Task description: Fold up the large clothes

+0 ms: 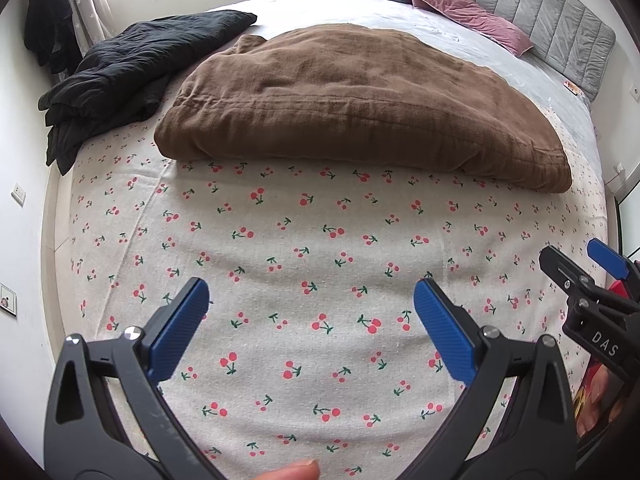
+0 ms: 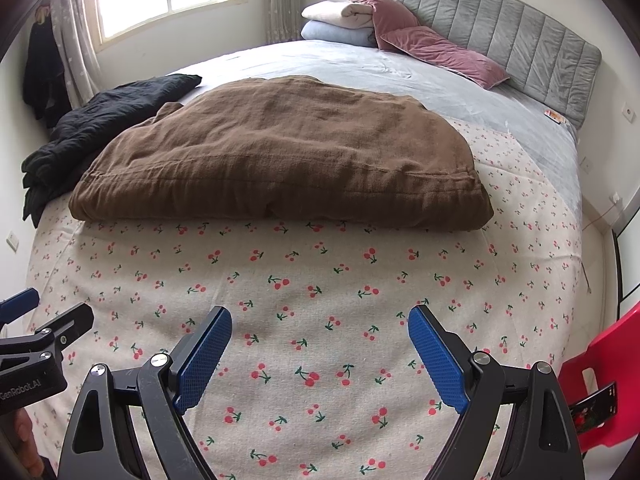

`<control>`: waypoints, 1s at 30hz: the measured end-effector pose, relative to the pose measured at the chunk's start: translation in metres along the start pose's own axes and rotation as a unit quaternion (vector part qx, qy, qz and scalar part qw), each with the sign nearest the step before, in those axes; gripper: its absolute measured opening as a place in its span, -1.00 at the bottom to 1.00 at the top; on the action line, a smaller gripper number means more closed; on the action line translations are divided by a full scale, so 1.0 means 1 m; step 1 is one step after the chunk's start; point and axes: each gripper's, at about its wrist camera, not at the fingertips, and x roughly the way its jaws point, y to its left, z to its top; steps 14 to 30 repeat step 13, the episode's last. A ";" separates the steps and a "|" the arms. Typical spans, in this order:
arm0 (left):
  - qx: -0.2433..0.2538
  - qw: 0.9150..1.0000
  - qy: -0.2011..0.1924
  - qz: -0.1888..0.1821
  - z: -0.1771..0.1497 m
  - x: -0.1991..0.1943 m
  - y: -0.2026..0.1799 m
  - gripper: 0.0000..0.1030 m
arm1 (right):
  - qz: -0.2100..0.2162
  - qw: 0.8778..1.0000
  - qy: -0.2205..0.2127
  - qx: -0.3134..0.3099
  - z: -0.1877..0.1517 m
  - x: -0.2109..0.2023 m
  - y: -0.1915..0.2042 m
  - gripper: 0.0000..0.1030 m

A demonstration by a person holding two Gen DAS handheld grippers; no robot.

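Folded brown garment well beyond both spread, seemingly empty claws.

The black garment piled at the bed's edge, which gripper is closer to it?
Left. The black garment lies at the bed's far left; the left gripper hovers open on that side, while the right gripper, also open, sits farther right.

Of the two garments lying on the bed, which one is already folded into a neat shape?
The thick brown quilted garment in the middle of the bed is folded flat with straight edges. The black garment beside it, at the bed's left edge, lies crumpled.
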 end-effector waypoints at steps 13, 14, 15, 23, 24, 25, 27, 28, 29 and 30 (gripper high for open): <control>0.002 1.000 0.003 0.008 -0.001 0.004 0.002 0.98 | -0.001 1.000 0.000 -0.006 -0.002 -0.002 0.002 0.77; 0.002 1.000 0.003 0.008 -0.001 0.004 0.002 0.98 | -0.001 1.000 0.000 -0.006 -0.002 -0.002 0.002 0.77; 0.002 1.000 0.003 0.008 -0.001 0.004 0.002 0.98 | -0.001 1.000 0.000 -0.006 -0.002 -0.002 0.002 0.77; 0.002 1.000 0.003 0.008 -0.001 0.004 0.002 0.98 | -0.001 1.000 0.000 -0.006 -0.002 -0.002 0.002 0.77; 0.002 1.000 0.003 0.008 -0.001 0.004 0.002 0.98 | -0.001 1.000 0.000 -0.006 -0.002 -0.002 0.002 0.77; 0.002 1.000 0.003 0.008 -0.001 0.004 0.002 0.98 | -0.001 1.000 0.000 -0.006 -0.002 -0.002 0.002 0.77; 0.002 1.000 0.003 0.008 -0.001 0.004 0.002 0.98 | -0.001 1.000 0.000 -0.006 -0.002 -0.002 0.002 0.77; 0.002 1.000 0.003 0.008 -0.001 0.004 0.002 0.98 | -0.001 1.000 0.000 -0.006 -0.002 -0.002 0.002 0.77; 0.002 1.000 0.003 0.008 -0.001 0.004 0.002 0.98 | -0.001 1.000 0.000 -0.006 -0.002 -0.002 0.002 0.77; 0.002 1.000 0.003 0.008 -0.001 0.004 0.002 0.98 | -0.001 1.000 0.000 -0.006 -0.002 -0.002 0.002 0.77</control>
